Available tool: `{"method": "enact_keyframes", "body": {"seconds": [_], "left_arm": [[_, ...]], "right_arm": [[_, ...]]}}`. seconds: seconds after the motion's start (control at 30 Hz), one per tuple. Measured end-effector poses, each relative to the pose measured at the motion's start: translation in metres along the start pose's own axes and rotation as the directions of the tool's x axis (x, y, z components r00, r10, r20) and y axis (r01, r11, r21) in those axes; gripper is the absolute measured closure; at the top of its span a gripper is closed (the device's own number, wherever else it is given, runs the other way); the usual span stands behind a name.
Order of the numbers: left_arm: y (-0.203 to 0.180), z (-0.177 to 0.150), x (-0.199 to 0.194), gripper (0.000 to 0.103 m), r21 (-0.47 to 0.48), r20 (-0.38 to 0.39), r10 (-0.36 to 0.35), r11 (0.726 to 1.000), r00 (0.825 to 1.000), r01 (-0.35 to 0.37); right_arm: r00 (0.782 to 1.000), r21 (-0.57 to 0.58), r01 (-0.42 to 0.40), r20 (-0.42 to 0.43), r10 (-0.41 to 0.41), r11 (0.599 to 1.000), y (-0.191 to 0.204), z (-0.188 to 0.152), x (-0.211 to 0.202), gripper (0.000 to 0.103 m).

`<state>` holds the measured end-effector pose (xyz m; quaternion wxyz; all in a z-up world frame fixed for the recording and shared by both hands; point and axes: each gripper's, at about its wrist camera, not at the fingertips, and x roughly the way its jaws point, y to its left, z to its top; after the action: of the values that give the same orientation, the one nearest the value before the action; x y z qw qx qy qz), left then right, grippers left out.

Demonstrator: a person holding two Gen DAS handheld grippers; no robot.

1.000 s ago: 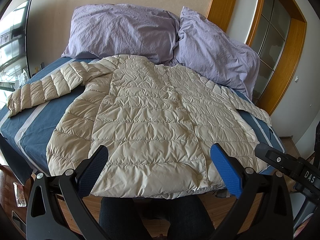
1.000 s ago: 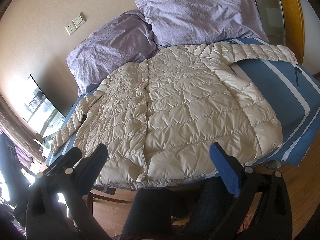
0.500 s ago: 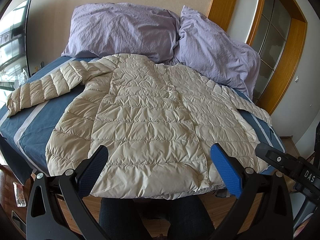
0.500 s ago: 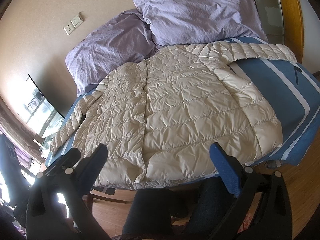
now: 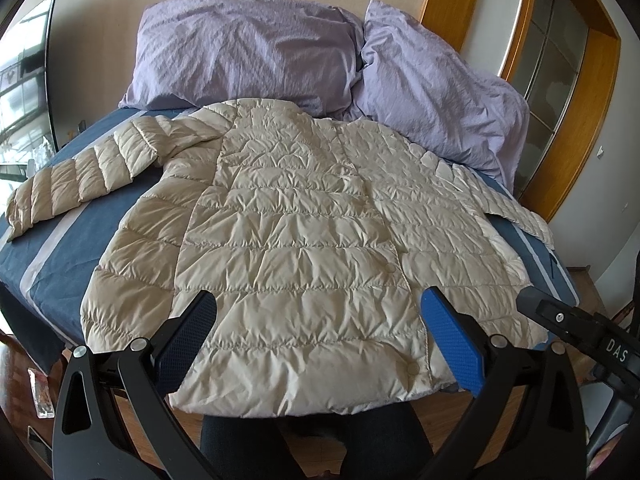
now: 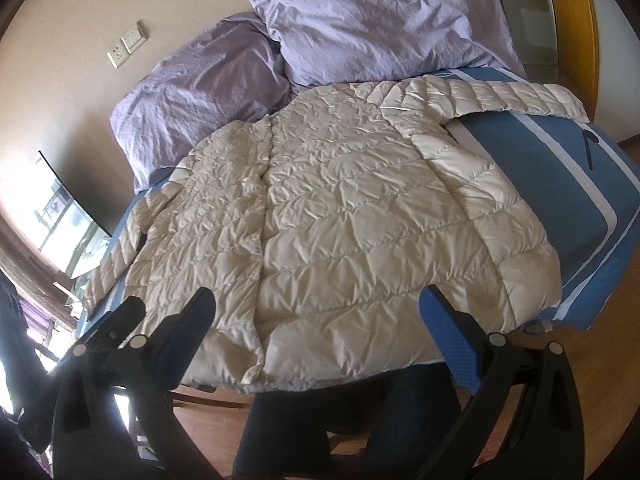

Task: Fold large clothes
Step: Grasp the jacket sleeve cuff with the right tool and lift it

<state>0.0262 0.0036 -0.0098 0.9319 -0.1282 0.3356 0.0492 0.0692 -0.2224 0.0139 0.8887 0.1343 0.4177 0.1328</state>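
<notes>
Left wrist: jacket (image 5: 304, 248) flat mid-frame on bed (image 5: 64, 236), sleeves out; left gripper (image 5: 318, 334) spread, empty, low in frame. Right wrist: right gripper (image 6: 316, 334) spread, empty, near hem. Risk: slick puffy fabric likely slips from a shallow pinch.

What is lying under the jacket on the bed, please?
The jacket lies spread on a blue bedspread with pale stripes, visible beside both sleeves. The part directly beneath the jacket is covered. Its hem overhangs the bed's near edge.
</notes>
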Motion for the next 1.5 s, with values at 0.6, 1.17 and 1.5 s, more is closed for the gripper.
{"method": "enact_keyframes", "body": {"seconds": [0.6, 1.17, 1.5], "left_arm": [[0.01, 0.036, 0.061, 0.001, 0.023, -0.042, 0.092, 0.996, 0.995, -0.091], [0.045, 0.063, 0.138, 0.001, 0.055, -0.109, 0.294, 0.956, 0.95, -0.289], [0.049, 0.06, 0.154, 0.001, 0.064, -0.162, 0.288, 0.957, 0.944, -0.281]], "right_arm": [[0.993, -0.012, 0.113, -0.034, -0.113, 0.994, -0.021, 0.038, 0.043, 0.002], [0.921, 0.116, 0.383, 0.023, -0.388, 0.916, -0.135, 0.148, 0.059, 0.002], [0.784, 0.352, 0.597, -0.066, -0.617, 0.721, -0.304, 0.224, 0.094, 0.014]]}}
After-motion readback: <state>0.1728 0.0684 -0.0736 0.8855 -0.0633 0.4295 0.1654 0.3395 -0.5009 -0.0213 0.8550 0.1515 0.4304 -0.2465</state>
